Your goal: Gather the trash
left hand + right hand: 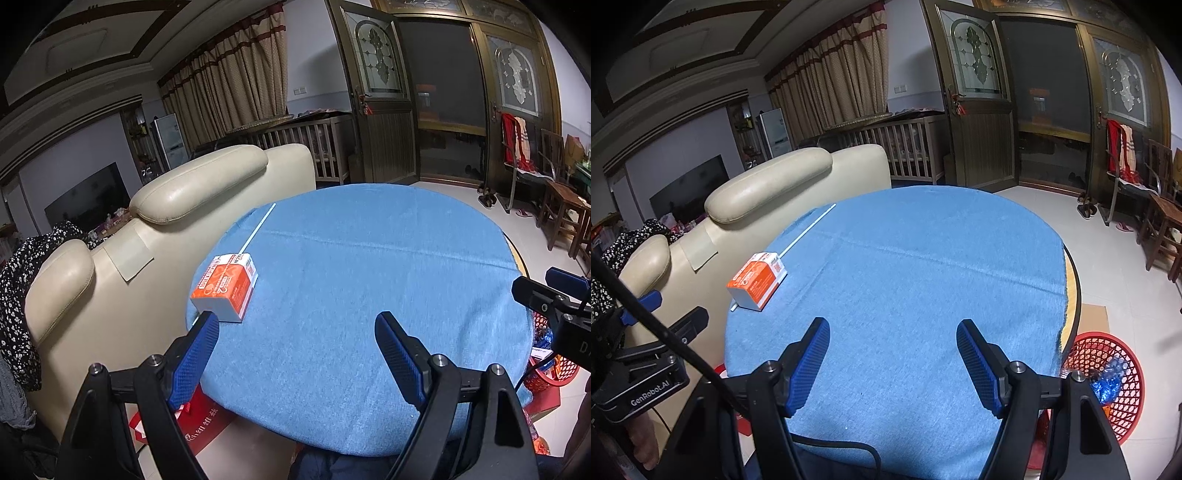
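Note:
An orange and white carton lies on the blue cloth of the round table, near its left edge; it also shows in the right wrist view. A thin white stick lies beyond it, also seen in the right wrist view. My left gripper is open and empty, its left fingertip close to the carton. My right gripper is open and empty above the table's near middle. A red mesh basket on the floor at the right holds blue plastic trash.
A cream leather sofa backs onto the table's left side. A red bag sits on the floor below the table. Wooden chairs stand at the far right. Cardboard lies on the tiled floor by the basket.

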Available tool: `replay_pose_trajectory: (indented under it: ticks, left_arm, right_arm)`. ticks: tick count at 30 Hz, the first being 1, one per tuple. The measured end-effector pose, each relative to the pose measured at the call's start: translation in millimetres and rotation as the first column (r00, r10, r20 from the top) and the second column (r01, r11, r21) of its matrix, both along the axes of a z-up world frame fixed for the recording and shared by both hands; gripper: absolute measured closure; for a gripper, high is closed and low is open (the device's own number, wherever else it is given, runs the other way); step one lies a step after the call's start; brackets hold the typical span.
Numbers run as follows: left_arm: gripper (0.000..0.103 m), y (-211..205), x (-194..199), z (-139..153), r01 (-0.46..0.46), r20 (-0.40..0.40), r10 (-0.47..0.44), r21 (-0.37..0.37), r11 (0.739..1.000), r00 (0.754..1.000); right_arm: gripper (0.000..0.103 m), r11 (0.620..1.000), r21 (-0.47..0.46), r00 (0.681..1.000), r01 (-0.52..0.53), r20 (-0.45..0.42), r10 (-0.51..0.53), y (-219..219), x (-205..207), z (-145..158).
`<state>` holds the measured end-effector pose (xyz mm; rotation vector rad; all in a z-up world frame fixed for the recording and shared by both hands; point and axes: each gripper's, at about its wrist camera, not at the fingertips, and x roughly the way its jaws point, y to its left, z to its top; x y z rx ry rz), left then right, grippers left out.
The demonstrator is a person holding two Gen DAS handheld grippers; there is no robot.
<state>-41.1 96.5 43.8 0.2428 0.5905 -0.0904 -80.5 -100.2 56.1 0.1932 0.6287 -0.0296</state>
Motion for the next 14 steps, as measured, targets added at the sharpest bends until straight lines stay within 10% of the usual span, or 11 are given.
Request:
replay_pose_trajectory:
  ticks: [14]
  left_arm:
    - [0.016,-14,27,-15,0.026,-0.035,-0.025,0.015,1.0,0.999]
  right_arm:
    - [0.028,1.0,-0.002,1.0,0.017,-0.02,-0.017,-13,18,-10]
